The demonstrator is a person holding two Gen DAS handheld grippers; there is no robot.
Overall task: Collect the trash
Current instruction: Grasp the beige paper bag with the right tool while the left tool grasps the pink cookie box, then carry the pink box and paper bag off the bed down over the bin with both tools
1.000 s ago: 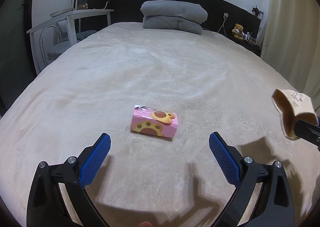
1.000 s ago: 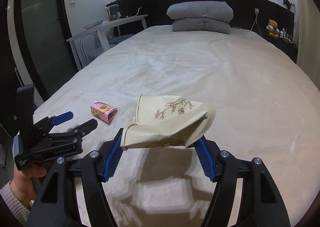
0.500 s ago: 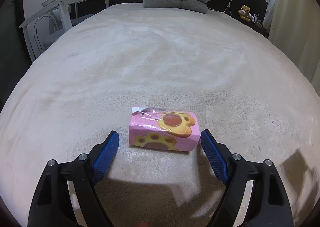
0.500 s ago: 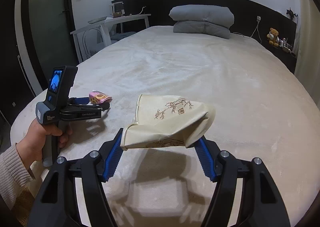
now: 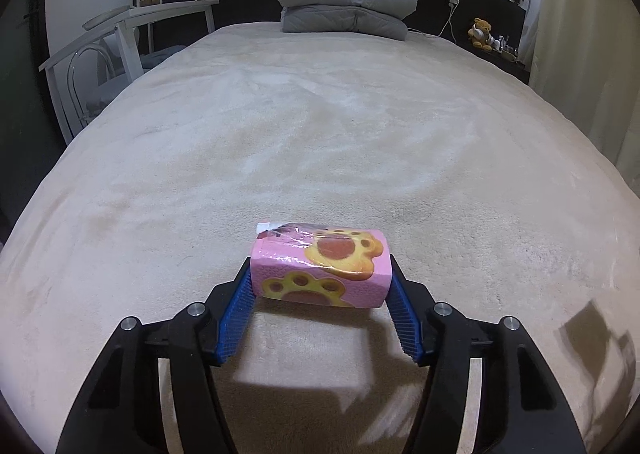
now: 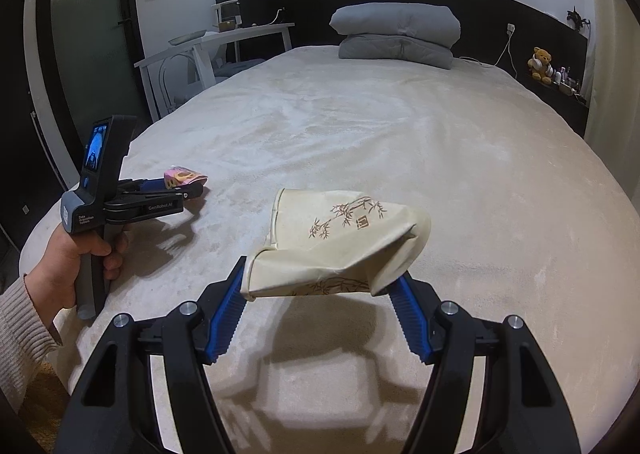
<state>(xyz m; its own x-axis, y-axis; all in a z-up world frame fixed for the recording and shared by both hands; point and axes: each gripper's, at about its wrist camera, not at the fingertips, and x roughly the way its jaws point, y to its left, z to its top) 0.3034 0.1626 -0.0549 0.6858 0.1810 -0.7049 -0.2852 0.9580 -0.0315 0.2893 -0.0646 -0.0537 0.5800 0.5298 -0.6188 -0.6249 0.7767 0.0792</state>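
A pink snack wrapper (image 5: 320, 266) with yellow paw prints sits between the blue pads of my left gripper (image 5: 320, 274), which is shut on it just above the beige bed cover (image 5: 340, 133). In the right wrist view the left gripper (image 6: 176, 189) shows at the left, held in a hand, with the wrapper (image 6: 182, 175) at its tips. My right gripper (image 6: 324, 282) is shut on a crumpled beige paper bag (image 6: 340, 242) with a bamboo print and holds it above the bed.
Folded grey bedding (image 5: 346, 7) lies at the head of the bed against a dark headboard. A white desk (image 5: 132, 19) and a clear chair (image 5: 86, 73) stand to the left. A teddy bear (image 5: 482, 31) sits on a shelf at the right.
My left gripper moved forward to the pink wrapper and closed on it. My right gripper kept hold of the paper bag and stayed about where it was.
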